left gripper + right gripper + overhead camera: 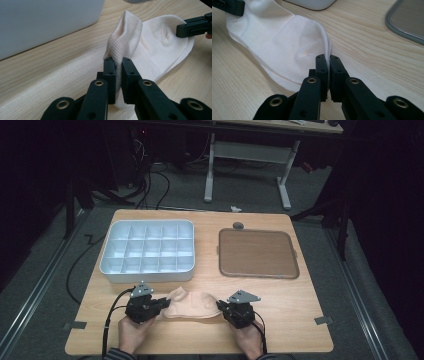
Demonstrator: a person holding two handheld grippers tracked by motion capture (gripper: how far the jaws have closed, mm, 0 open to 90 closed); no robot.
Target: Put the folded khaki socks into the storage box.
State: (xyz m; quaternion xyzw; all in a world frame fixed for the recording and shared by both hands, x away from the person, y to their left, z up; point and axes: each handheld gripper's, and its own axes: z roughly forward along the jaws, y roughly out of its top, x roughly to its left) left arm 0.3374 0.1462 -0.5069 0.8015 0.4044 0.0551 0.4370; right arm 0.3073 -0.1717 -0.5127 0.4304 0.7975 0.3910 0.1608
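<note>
Sock: pale peach sock [192,303] lies on the tabletop [290,295] near its front edge, stretched between the two grippers.
Left gripper: left gripper [119,65] is clamped tight on the ribbed cuff end, which stands up in a fold above the jaws.
Right gripper: right gripper [328,62] is closed on the opposite edge of the sock, fabric pinched between the jaws.
Behind sock: white divided tray [148,251] at rear left; brown flat tray [257,253] at rear right, both apart from the sock.
</note>
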